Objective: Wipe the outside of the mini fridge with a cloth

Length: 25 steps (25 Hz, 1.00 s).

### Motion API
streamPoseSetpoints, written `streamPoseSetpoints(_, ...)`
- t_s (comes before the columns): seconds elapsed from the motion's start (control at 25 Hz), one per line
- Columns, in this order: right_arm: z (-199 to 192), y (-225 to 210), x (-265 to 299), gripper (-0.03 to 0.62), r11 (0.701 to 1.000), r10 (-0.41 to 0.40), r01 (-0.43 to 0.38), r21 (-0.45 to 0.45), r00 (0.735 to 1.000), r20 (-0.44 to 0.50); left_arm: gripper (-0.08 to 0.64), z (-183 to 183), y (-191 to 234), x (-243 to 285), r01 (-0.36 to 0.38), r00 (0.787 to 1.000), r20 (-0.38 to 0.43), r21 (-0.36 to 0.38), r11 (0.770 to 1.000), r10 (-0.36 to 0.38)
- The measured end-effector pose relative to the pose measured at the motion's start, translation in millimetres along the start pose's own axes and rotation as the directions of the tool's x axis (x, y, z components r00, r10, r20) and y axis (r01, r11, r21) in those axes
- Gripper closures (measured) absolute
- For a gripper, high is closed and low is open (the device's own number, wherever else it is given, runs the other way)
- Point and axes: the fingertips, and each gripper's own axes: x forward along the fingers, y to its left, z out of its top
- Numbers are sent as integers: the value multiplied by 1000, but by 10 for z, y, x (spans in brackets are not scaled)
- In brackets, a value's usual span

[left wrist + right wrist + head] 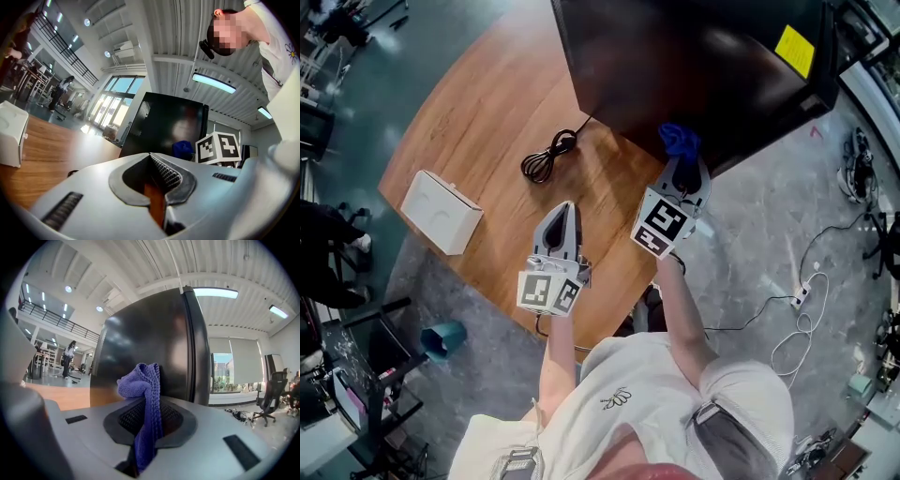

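Wood table (469, 141) | glossy mini fridge (694, 66) | right hand-held gripper (682, 164) pinches knit cloth (143, 380) | left hand-held gripper (151, 157) closed

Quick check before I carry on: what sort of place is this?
Probably a big open lab or workshop hall, not a home: an upper walkway railing, strip lights on a high ribbed ceiling, an office chair, and loose cables across the grey floor.

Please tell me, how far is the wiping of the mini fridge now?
Done: the right gripper is shut on the blue cloth. In hand: the cloth is close to the black mini fridge; contact is unclear. Left: the wiping itself, as no wiped area shows. The left gripper is shut and empty over the table.
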Motion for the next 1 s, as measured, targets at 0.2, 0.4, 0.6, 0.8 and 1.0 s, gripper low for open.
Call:
streamPoseSetpoints(0.2, -61, -288, -124, 531, 1000, 3, -3, -25, 1000, -12, 555, -23, -47, 4, 11, 1000, -5, -1, 1000, -11)
streamPoseSetpoints(0.4, -65, -494, -204, 531, 1000, -10, 10, -10, 1000, -18, 555, -69, -65, 41, 19, 1000, -22, -2, 1000, -19)
streamPoseSetpoints(0.6, -58, -617, -238, 531, 999, -39, 39, -3, 999, -18, 555, -94, -62, 67, 23, 999, -24, -8, 1000, -23)
streamPoseSetpoints(0.8, -60, -769, -281, 531, 997, -83, 82, -10, 996, -18, 555, -130, -62, 75, 22, 999, -36, -9, 1000, -22)
streamPoseSetpoints(1.0, -62, -880, -328, 531, 993, -117, 117, -6, 993, -22, 555, -130, -60, 86, 27, 999, -32, -12, 1000, -28)
